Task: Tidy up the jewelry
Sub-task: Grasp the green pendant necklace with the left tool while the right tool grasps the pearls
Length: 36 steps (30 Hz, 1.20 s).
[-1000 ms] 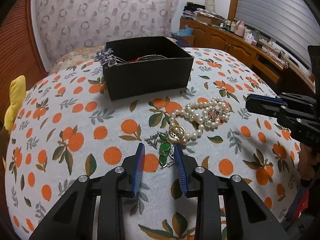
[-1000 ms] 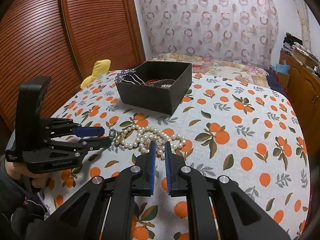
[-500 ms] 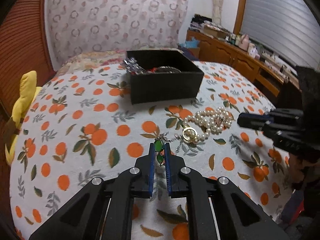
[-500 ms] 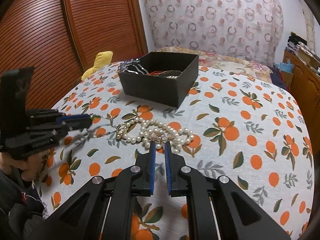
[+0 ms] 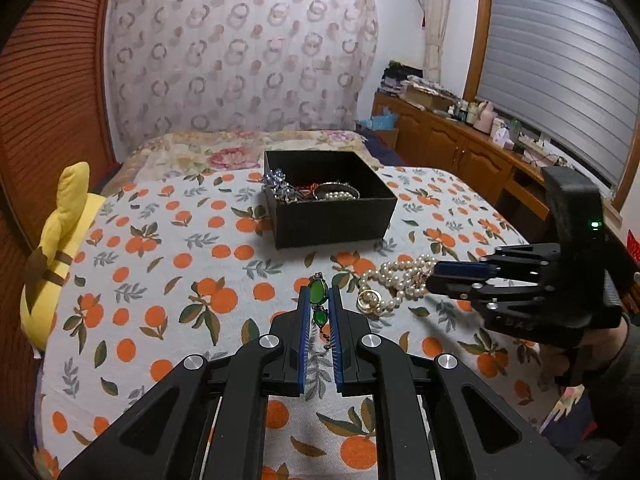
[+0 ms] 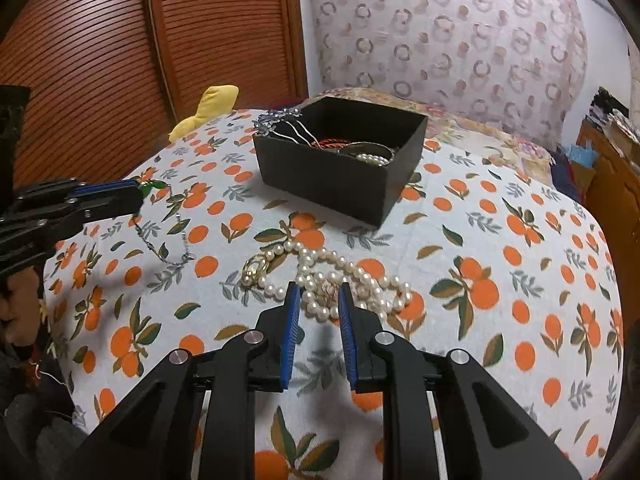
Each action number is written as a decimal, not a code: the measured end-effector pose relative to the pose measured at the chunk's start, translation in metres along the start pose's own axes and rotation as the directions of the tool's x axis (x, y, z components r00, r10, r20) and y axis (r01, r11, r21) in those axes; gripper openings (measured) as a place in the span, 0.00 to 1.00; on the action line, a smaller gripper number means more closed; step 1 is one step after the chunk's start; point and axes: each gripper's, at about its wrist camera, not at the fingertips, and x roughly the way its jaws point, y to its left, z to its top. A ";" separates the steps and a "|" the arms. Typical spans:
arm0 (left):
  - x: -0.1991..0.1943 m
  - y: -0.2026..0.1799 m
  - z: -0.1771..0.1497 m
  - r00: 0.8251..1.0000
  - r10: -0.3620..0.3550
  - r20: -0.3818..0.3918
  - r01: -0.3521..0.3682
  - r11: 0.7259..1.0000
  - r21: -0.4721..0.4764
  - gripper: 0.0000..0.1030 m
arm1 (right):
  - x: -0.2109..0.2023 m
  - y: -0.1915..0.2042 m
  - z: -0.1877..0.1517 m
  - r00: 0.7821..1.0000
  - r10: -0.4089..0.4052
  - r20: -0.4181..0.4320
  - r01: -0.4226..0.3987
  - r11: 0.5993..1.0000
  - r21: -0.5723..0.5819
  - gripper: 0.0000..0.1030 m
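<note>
- Left wrist view: the left gripper (image 5: pixel 319 304) has its fingers drawn narrow, pinching a green-stone necklace (image 5: pixel 319 294) between the blue pads; one green stone shows at the fingertips, a second just below it in the gap.
- At about 12 o'clock from those tips stands the black box (image 5: pixel 332 222), well apart, on the orange-print cloth (image 5: pixel 160 280). It holds a silver hair ornament, red cord, a bangle and pearls.
- At 2 o'clock, near the tips, lies the pearl necklace (image 5: pixel 400 280) with a gold ring-shaped piece (image 5: pixel 370 300) at its near end.
- The right gripper (image 5: pixel 434 276) reaches in from 3 o'clock, its tips over the pearls.
- A yellow plush toy (image 5: pixel 56 256) lies at 9 o'clock by the cloth's edge.
- Right wrist view: the right gripper (image 6: pixel 318 300) has its fingers moderately apart and holds nothing, with the pearl necklace (image 6: pixel 340 280) heaped just past the tips, at 12 o'clock.
- The left gripper (image 6: pixel 138 196) at 10 o'clock is raised off the cloth, and the green-stone necklace's chain (image 6: pixel 164 252) hangs from it in a loop down to the cloth.
- The black box (image 6: pixel 332 176) sits further off at 12 o'clock.
</note>
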 end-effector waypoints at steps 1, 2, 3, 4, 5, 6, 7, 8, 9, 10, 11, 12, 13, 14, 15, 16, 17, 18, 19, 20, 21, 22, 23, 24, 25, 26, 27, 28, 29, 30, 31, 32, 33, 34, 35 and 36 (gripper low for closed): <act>-0.001 0.000 0.000 1.000 -0.001 0.001 0.001 1.000 0.000 0.08 | 0.003 0.000 0.003 1.000 -0.001 -0.001 0.001 1.000 -0.007 0.21; 0.000 0.000 -0.001 1.000 -0.001 0.001 0.001 1.000 0.000 0.08 | 0.005 0.000 0.005 1.000 -0.005 -0.004 0.005 1.000 -0.012 0.21; 0.000 -0.001 -0.001 1.000 -0.002 0.000 0.002 1.000 0.000 0.08 | 0.008 0.000 0.007 1.000 -0.008 -0.008 0.008 1.000 -0.015 0.21; 0.000 0.000 -0.001 1.000 -0.001 -0.001 0.001 1.000 0.000 0.08 | 0.011 0.000 0.010 1.000 -0.008 -0.012 0.008 1.000 -0.017 0.21; 0.000 0.000 -0.001 1.000 -0.002 -0.003 0.002 1.000 -0.001 0.08 | 0.014 0.000 0.012 1.000 -0.006 -0.019 0.005 1.000 -0.020 0.21; 0.000 -0.001 -0.002 1.000 -0.003 -0.005 0.003 1.000 -0.002 0.08 | 0.017 -0.001 0.015 1.000 -0.004 -0.024 0.004 1.000 -0.021 0.21; 0.000 -0.001 -0.002 1.000 -0.003 -0.006 0.003 1.000 -0.003 0.08 | 0.020 -0.001 0.017 1.000 0.002 -0.027 -0.002 1.000 -0.019 0.21; 0.000 -0.001 -0.002 1.000 -0.004 -0.007 0.004 1.000 -0.004 0.08 | 0.023 -0.001 0.021 0.999 0.023 -0.033 -0.023 1.000 -0.014 0.21; 0.001 -0.001 -0.004 1.000 -0.005 -0.008 0.005 1.000 -0.005 0.08 | 0.025 0.000 0.023 0.998 0.040 -0.038 -0.040 0.999 -0.005 0.21; 0.001 -0.001 -0.004 1.000 -0.005 -0.008 0.005 1.000 -0.004 0.08 | 0.027 0.000 0.025 0.998 0.047 -0.042 -0.048 0.999 0.000 0.21; 0.001 -0.001 -0.004 1.000 -0.004 -0.008 0.004 1.000 -0.003 0.08 | 0.028 0.001 0.026 0.998 0.053 -0.045 -0.053 0.999 0.001 0.21; 0.001 -0.001 -0.004 1.000 -0.004 -0.007 0.004 1.000 -0.004 0.08 | 0.030 0.002 0.027 0.997 0.059 -0.050 -0.059 0.998 -0.003 0.21; 0.001 -0.001 -0.004 1.000 -0.004 -0.007 0.004 1.000 -0.003 0.08 | 0.032 0.004 0.027 0.996 0.063 -0.056 -0.063 0.998 -0.004 0.21; 0.001 -0.001 -0.004 1.000 -0.004 -0.008 0.004 1.000 -0.003 0.08 | 0.035 0.005 0.027 0.996 0.060 -0.067 -0.060 0.998 -0.005 0.21; 0.001 -0.001 -0.004 1.000 -0.004 -0.009 0.004 1.000 -0.004 0.08 | 0.037 0.005 0.026 0.996 0.053 -0.071 -0.054 0.999 -0.006 0.21; 0.001 -0.001 -0.004 1.000 -0.005 -0.008 0.005 1.000 -0.004 0.08 | 0.038 0.005 0.027 0.996 0.049 -0.075 -0.049 0.999 -0.005 0.21; 0.001 -0.001 -0.004 1.000 -0.006 -0.008 0.005 1.000 -0.004 0.08 | 0.040 0.005 0.027 0.996 0.044 -0.080 -0.044 0.999 -0.003 0.21; 0.001 -0.001 -0.004 1.000 -0.005 -0.008 0.005 1.000 -0.005 0.08 | 0.042 0.005 0.029 0.995 0.038 -0.090 -0.039 0.999 -0.002 0.21; 0.001 -0.001 -0.004 1.000 -0.005 -0.008 0.005 1.000 -0.004 0.08 | 0.044 0.005 0.028 0.995 0.036 -0.097 -0.037 0.999 -0.006 0.22; 0.001 -0.001 -0.004 1.000 -0.005 -0.009 0.005 1.000 -0.005 0.08 | 0.047 0.006 0.028 0.993 0.035 -0.109 -0.037 0.999 -0.013 0.22; 0.002 -0.001 -0.004 1.000 -0.006 -0.009 0.006 1.000 -0.005 0.08 | 0.051 0.007 0.029 0.992 0.032 -0.123 -0.035 0.999 -0.024 0.22; 0.003 -0.002 -0.006 1.000 -0.007 -0.010 0.007 1.000 -0.005 0.08 | 0.051 0.008 0.029 0.992 0.030 -0.123 -0.034 0.999 -0.031 0.22; 0.002 -0.002 -0.006 1.000 -0.007 -0.010 0.007 1.000 -0.004 0.08 | 0.052 0.008 0.030 0.992 0.030 -0.126 -0.034 0.999 -0.033 0.22; 0.003 -0.002 -0.007 1.000 -0.007 -0.010 0.007 1.000 -0.005 0.08 | 0.051 0.008 0.031 0.991 0.031 -0.132 -0.036 0.999 -0.035 0.22; 0.003 -0.002 -0.007 1.000 -0.007 -0.010 0.007 1.000 -0.005 0.08 | 0.052 0.008 0.030 0.991 0.031 -0.132 -0.036 0.999 -0.036 0.16; 0.003 -0.002 -0.007 1.000 -0.007 -0.009 0.007 1.000 -0.006 0.08 | 0.050 0.008 0.030 0.992 0.037 -0.123 -0.042 0.998 -0.040 0.14; 0.003 -0.002 -0.007 1.000 -0.007 -0.009 0.007 1.000 -0.005 0.08 | 0.049 0.008 0.029 0.992 0.046 -0.117 -0.051 0.998 -0.039 0.12; 0.003 -0.002 -0.007 1.000 -0.006 -0.009 0.006 1.000 -0.006 0.08 | 0.045 0.007 0.028 0.994 0.053 -0.099 -0.057 0.998 -0.035 0.08; 0.003 -0.002 -0.008 1.000 -0.006 -0.008 0.006 1.000 -0.006 0.08 | 0.038 0.005 0.030 0.995 0.060 -0.077 -0.062 0.998 -0.027 0.08; 0.003 -0.003 -0.008 1.000 -0.006 -0.006 0.006 1.000 -0.006 0.08 | 0.031 0.003 0.032 0.996 0.068 -0.055 -0.069 0.997 -0.019 0.08; 0.003 -0.004 -0.008 1.000 -0.006 -0.004 0.006 1.000 -0.004 0.08 | 0.025 0.001 0.033 0.997 0.072 -0.037 -0.072 0.997 -0.016 0.08; 0.003 -0.004 -0.007 1.000 -0.004 -0.001 0.004 1.000 -0.002 0.08 | 0.013 0.000 0.037 0.998 0.070 -0.007 -0.070 0.997 -0.015 0.08; 0.003 -0.005 -0.005 1.000 -0.002 0.003 0.002 1.000 0.002 0.08 | 0.005 -0.001 0.040 0.998 0.067 0.012 -0.067 0.998 -0.016 0.08; 0.002 -0.005 -0.003 1.000 -0.001 0.007 0.001 1.000 0.005 0.08 | -0.002 -0.002 0.041 0.997 0.067 0.026 -0.067 0.998 -0.017 0.08; 0.001 -0.006 -0.001 1.000 -0.001 0.013 0.001 1.000 0.006 0.08 | -0.012 -0.002 0.045 0.997 0.068 0.048 -0.067 0.998 -0.021 0.08; 0.000 -0.006 0.002 1.000 -0.001 0.021 0.001 1.000 0.008 0.08 | -0.019 -0.003 0.048 0.996 0.067 0.063 -0.065 0.998 -0.024 0.08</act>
